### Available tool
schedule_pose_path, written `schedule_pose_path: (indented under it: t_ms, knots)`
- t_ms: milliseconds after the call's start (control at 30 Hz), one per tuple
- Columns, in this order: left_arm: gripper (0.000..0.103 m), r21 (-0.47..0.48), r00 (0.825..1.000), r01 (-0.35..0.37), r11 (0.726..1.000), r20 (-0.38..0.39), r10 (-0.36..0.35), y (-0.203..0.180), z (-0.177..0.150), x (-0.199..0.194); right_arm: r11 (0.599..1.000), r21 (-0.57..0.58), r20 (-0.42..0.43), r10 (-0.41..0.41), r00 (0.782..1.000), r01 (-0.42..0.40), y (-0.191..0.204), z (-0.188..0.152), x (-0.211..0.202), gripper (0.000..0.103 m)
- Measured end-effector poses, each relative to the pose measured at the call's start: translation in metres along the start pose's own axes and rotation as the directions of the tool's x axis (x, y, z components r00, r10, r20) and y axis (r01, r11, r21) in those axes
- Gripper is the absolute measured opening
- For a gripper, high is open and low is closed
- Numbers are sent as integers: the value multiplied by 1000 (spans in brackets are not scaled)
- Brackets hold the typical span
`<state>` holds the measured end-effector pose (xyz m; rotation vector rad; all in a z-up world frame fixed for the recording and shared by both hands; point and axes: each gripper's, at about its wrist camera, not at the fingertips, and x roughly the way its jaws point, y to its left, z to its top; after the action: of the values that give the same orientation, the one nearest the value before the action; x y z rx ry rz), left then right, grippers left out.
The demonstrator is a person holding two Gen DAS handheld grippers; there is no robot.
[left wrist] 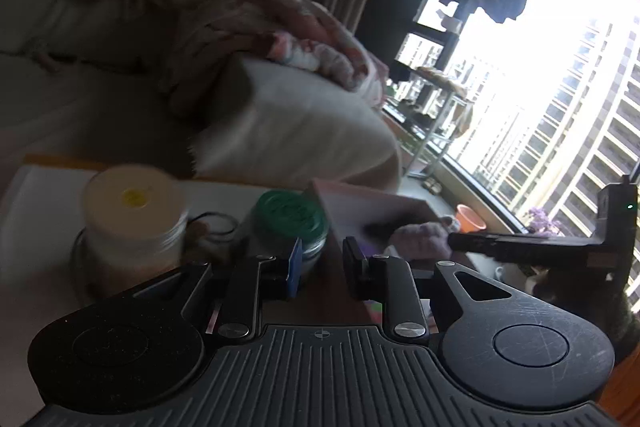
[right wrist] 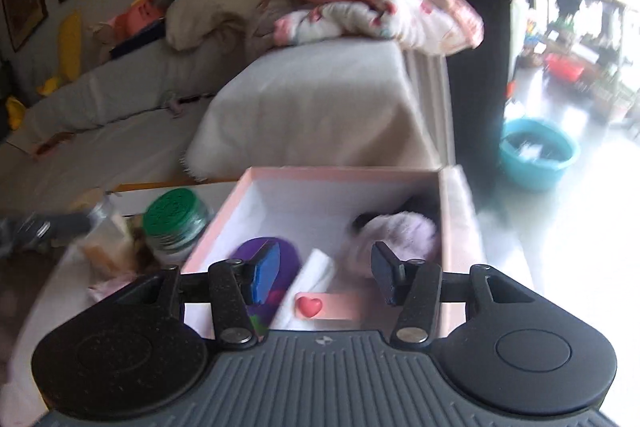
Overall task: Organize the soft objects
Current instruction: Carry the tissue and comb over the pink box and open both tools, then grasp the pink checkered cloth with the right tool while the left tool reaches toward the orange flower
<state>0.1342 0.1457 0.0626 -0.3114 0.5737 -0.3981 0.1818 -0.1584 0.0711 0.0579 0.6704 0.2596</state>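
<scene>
Both tongs, left (left wrist: 325, 267) and right (right wrist: 325, 275), gape apart, holding nothing

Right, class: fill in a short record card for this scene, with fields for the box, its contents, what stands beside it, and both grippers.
box: pink box, open top, white inside
contents: purple item, white cloth, fluffy lilac item
beside box: green-lidded jar, white-lidded jar
left gripper: open, empty
right gripper: open, empty, over the box

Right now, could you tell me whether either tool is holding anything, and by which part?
Nothing is held. The left tool and the right tool are both open and empty, the right one above the pink box.
</scene>
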Motion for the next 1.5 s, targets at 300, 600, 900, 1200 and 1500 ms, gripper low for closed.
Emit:
schedule_pose_path:
  t_ms: [300,600,900,1200,1500]
  knots:
    - [25,-88,963,-264,961,36,268,77,-37,-57,937,-335,196,-34,980,100,75,-42,-37,64]
    - [25,-187,963,-253,949,42,265,90,-37,-55,823,-541,19,217,976,-172,166,-101,-29,64]
    - [25,-145,950,-292,945,70,304,94,-43,-70,826,-499,-82,255,964,-261,223,-78,33,64]
    - [25,-145,964,-251,957,53,261,102,-53,-72,875,-382,-209,232,950,-298,239,-56,101,10]
    - [25,-105,989,-148,983,-8,148,71,-63,-54,885,-438,-27,159,987,-155,175,-81,-7,5]
